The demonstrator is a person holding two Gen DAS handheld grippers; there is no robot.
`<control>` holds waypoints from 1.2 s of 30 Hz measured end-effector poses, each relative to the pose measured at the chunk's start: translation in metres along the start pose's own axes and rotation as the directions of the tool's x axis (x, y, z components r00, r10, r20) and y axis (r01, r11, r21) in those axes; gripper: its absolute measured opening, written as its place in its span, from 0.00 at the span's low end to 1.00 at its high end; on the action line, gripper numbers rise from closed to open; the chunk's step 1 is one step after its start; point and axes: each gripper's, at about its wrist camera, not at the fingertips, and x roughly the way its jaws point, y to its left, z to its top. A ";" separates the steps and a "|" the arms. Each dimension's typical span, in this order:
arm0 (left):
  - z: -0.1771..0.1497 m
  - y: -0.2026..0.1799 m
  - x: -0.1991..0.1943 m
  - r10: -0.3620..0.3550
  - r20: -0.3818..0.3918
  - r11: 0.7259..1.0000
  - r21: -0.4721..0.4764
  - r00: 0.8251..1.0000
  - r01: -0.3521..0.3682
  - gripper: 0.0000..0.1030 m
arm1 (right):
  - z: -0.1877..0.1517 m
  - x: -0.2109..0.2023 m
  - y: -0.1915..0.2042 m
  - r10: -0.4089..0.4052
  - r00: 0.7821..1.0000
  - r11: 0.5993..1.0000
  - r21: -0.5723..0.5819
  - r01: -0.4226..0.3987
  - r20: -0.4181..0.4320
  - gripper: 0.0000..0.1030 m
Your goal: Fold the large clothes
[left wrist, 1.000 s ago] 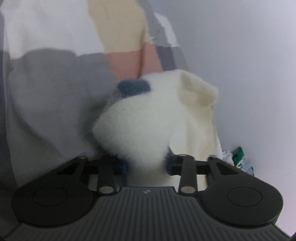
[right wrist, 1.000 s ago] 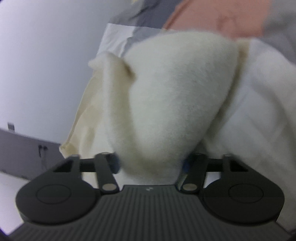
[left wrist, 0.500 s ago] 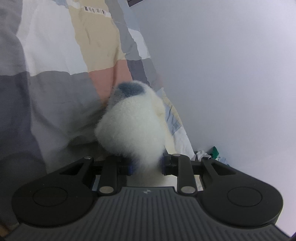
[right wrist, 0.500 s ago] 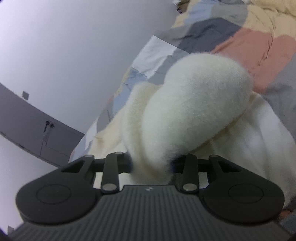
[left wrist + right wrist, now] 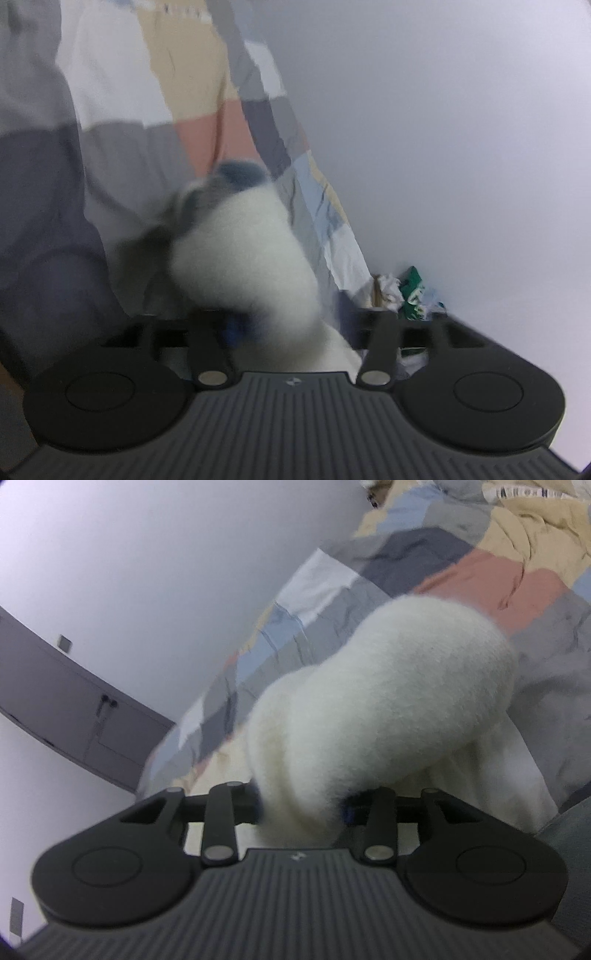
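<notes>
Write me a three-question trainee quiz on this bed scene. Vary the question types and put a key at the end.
1. Multiple choice: in the left wrist view, the patch at the far end of the fluffy white garment is A) red, B) blue-grey, C) bright green.
2. True or false: the bedspread under the garment is one plain colour.
3. Fill in: in the right wrist view, the grey piece of furniture against the wall on the left of the picture is a ____.

Key
1. B
2. False: it is a patchwork of grey, white, beige, pink and blue blocks.
3. cabinet
</notes>
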 end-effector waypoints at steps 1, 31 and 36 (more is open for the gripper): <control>0.001 0.002 0.005 0.002 -0.014 1.000 -0.006 1.000 -0.002 0.73 | 0.001 0.005 -0.002 -0.005 1.000 1.000 0.011 0.005 -0.020 0.52; 0.077 -0.067 0.189 0.117 0.011 0.839 0.534 0.993 -0.104 0.80 | 0.098 0.149 0.058 0.018 1.000 0.931 -0.363 -0.023 -0.017 0.68; 0.090 -0.047 0.226 0.165 0.009 0.833 0.535 0.986 -0.144 0.79 | 0.100 0.193 0.050 -0.008 1.000 0.883 -0.470 -0.006 -0.029 0.68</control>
